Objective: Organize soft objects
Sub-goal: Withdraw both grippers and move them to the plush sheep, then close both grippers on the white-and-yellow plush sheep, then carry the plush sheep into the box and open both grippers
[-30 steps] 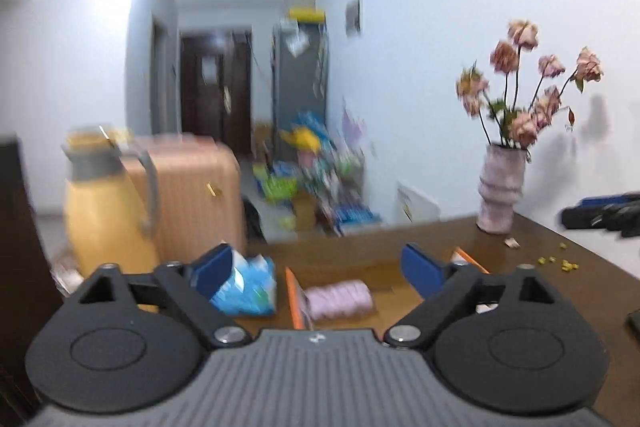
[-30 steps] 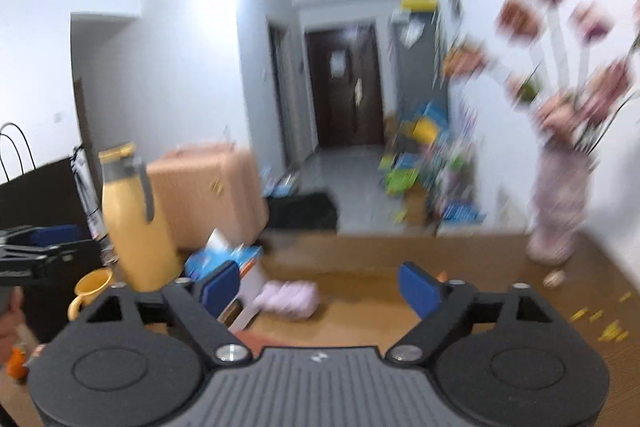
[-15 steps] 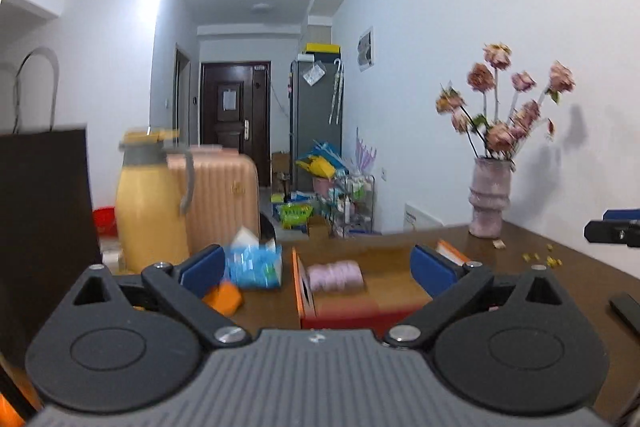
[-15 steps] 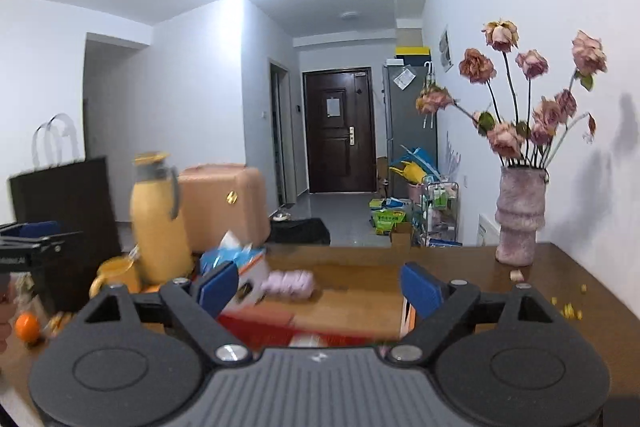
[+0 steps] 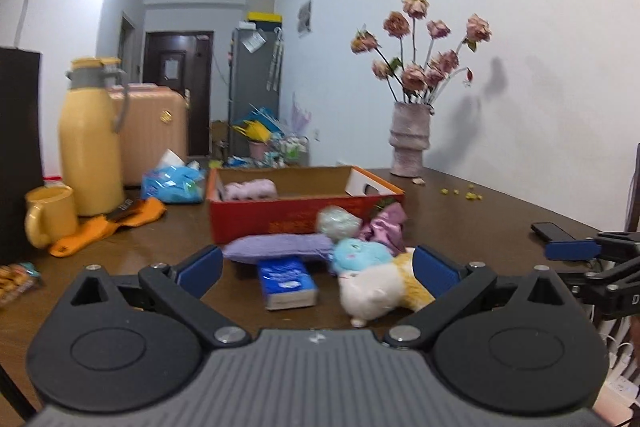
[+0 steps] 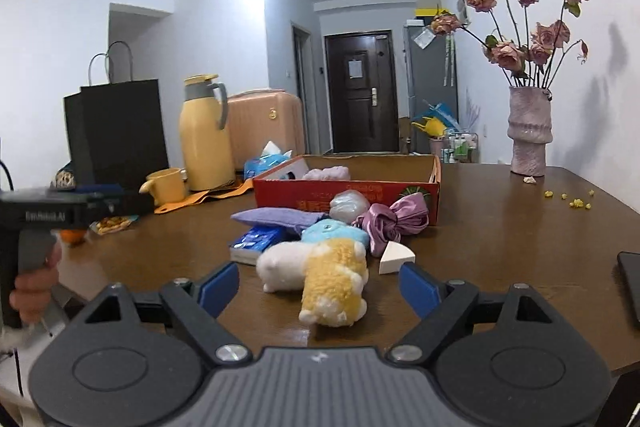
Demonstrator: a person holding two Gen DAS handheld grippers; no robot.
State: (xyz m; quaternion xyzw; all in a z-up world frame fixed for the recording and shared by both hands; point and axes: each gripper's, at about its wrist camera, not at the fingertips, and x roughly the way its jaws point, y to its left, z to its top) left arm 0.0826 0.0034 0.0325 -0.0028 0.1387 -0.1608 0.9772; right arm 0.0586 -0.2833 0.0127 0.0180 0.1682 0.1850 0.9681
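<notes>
Plush toy [image 6: 320,269] lies on the surface [image 6: 500,239] before the red box [image 6: 348,191]. Both left gripper [image 5: 316,271] and right gripper [image 6: 318,289] show jaws wide apart, empty. We judge it light, compressible; we would pinch its yellow body.

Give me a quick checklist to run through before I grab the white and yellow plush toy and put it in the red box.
1. Right hand-held gripper open and empty: ok, jaws spread wide.
2. Left hand-held gripper open and empty: ok.
3. White and yellow plush toy lined up with the right gripper: ok, it lies just ahead between the fingers.
4. Plush free of neighbours: cannot tell; the blue plush sits right behind it, maybe touching.
5. Room in the red box: ok, only a pink fluffy item shows inside.
6. Path to the box: not ok, the purple pouch and satin scrunchie lie between.
</notes>
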